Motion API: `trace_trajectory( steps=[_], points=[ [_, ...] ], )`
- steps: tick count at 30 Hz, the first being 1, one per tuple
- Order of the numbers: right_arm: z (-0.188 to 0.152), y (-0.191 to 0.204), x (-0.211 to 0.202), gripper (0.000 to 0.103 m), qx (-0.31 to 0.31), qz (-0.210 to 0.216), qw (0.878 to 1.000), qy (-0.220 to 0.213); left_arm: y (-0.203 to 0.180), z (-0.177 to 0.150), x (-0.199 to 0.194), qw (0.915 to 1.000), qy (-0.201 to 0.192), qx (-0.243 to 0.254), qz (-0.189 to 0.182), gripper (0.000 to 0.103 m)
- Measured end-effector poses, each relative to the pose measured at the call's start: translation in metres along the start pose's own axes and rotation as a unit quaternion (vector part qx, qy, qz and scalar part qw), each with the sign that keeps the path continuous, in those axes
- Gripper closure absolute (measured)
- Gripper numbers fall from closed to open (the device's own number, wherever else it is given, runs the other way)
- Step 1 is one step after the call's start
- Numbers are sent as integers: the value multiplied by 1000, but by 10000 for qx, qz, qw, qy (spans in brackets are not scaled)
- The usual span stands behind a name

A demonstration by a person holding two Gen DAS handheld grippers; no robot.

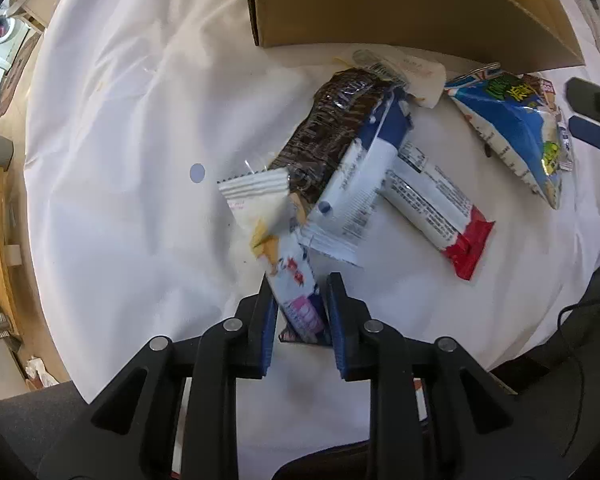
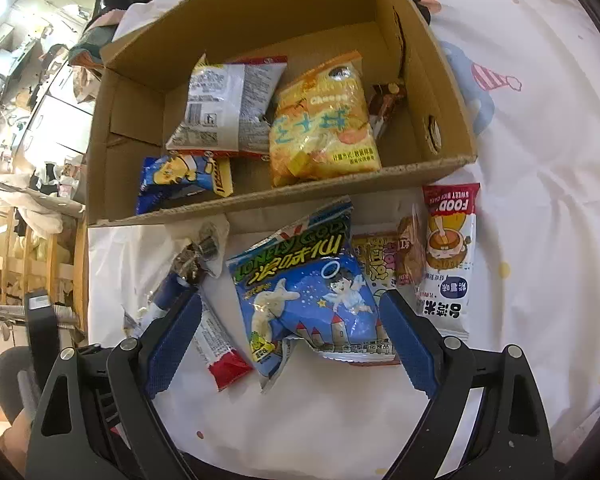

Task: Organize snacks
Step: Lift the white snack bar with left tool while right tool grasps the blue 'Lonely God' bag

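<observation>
The main risk, as I judge it, lies with the left gripper (image 1: 298, 308): it pinches only the near end of a long white snack bar (image 1: 276, 240), so the free length hangs out ahead of the jaws and could swing, twist loose, or drag on the pile of wrappers just beyond it, where a dark chocolate pack (image 1: 332, 128) and a white and blue packet (image 1: 360, 184) overlap its far tip. A slack grip on slick foil could let it slip before it reaches the cardboard box (image 2: 260, 196). The right gripper (image 2: 290, 340) carries its own hazard: its jaws stand wide apart on either side of the blue puffed-snack bag (image 2: 300, 292), clamping nothing, and closing on that air-filled bag could squash it or catch the red-ended bar (image 2: 220, 356) lying just to its left. The bag lies on the white cloth (image 2: 540, 240) near the box's front wall; a yellow cheese bag (image 2: 324, 120) and other packs already sit inside.
</observation>
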State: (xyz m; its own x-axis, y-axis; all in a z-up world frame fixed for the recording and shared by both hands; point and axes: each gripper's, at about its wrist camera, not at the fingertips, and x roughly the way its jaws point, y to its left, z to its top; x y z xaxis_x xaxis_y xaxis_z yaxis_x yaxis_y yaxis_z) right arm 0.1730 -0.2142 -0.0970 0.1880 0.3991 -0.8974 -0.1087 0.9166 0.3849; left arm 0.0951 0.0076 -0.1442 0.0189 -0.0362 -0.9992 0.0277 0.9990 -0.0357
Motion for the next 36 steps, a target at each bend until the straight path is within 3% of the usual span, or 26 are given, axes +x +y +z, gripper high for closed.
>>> trace_trajectory(
  steps=[1,6,11,20,25,27,32,36],
  points=[
    [-1,-1,-3,11,-12,14,10000,-17,3,0,-1,10000,-51,-55,23,90],
    [-1,-3,-11,11,-25,74,9999,-91,14,-6,-27,9993,-342,-114,-29,91],
    [-4,-6,-1,11,-4,-14,10000,84,27,-15,-65,9941,-1025,-161,311,91],
    [-5,20,42,10,-857,-900,9914,421,19,-10,-74,9908,-1323,-215,192,90],
    [-9,24,56,12,-1096,-1166,9856,545,12,-8,-73,9894,-1435,-142,185,90],
    [-9,27,51,28,-1174,-1093,9860,466,12,-8,-72,9889,-1467,-122,204,90],
    [-16,23,33,37,-1046,-787,9905,431,13,-9,-73,9879,-1531,-101,250,90],
    [-25,18,12,38,-983,-367,9936,407,17,-11,-75,9873,-1560,-191,228,90]
  ],
)
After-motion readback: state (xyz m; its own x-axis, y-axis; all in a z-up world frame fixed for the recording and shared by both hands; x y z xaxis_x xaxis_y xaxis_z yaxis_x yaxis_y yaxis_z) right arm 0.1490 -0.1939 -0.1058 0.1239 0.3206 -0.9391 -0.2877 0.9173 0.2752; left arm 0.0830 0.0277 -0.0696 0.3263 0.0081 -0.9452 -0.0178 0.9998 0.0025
